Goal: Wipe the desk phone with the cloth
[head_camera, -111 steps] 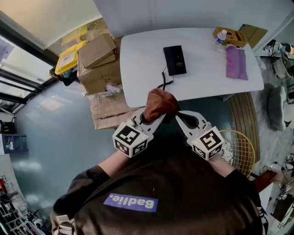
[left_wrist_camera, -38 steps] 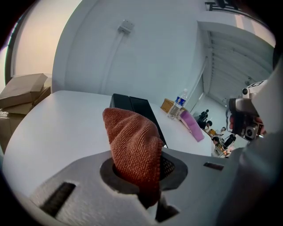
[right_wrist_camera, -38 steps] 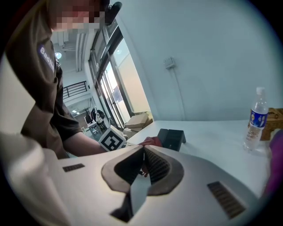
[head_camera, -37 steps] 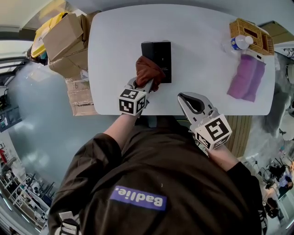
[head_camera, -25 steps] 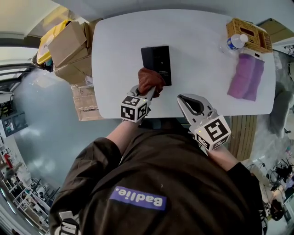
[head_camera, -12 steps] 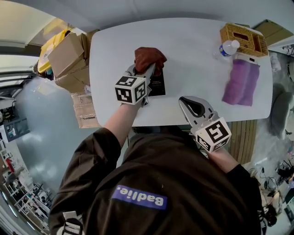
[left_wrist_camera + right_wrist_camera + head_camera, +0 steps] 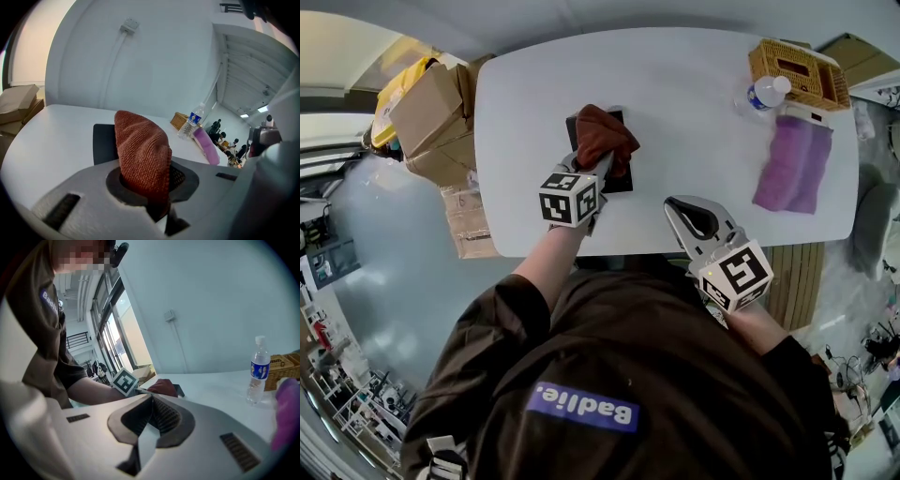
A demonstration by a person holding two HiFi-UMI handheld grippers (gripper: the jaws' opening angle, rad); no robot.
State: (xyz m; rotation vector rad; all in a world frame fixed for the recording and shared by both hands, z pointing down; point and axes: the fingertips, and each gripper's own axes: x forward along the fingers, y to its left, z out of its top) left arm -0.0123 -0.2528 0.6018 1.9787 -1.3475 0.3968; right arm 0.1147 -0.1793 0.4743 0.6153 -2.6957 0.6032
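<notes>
Table (image 7: 694,141): white with rounded corners, it fills the upper part of the head view. You stand at its near long edge.
Cardboard boxes (image 7: 431,112): stacked on the floor just off the table's left end, with flattened cardboard lying below them.
Purple cloth (image 7: 792,169): lies flat toward the table's right end, nearer you than the basket.
Right gripper (image 7: 682,208): your right gripper has its jaws closed together with nothing between them. It hangs over the table's near edge, to the right of the phone and apart from it.
Left gripper (image 7: 598,167): your left gripper is clamped on the rust-brown cloth, which bulges out past the jaw tips. It reaches in from the near edge over the phone.
Desk phone (image 7: 622,178): black and flat, it sits on the table left of centre. The cloth and your left gripper cover most of it, so only its far-left corner and its near-right part show.
Wicker basket (image 7: 797,70): yellow-brown, it stands at the table's far right corner.
Rust-brown cloth (image 7: 602,136): a knitted, bunched wad that sits over the middle of the phone in the head view. Whether it presses on the phone's surface cannot be told.
Water bottle (image 7: 764,94): clear with a blue label and a white cap, it stands upright just left of the basket, near the purple cloth's far end.
</notes>
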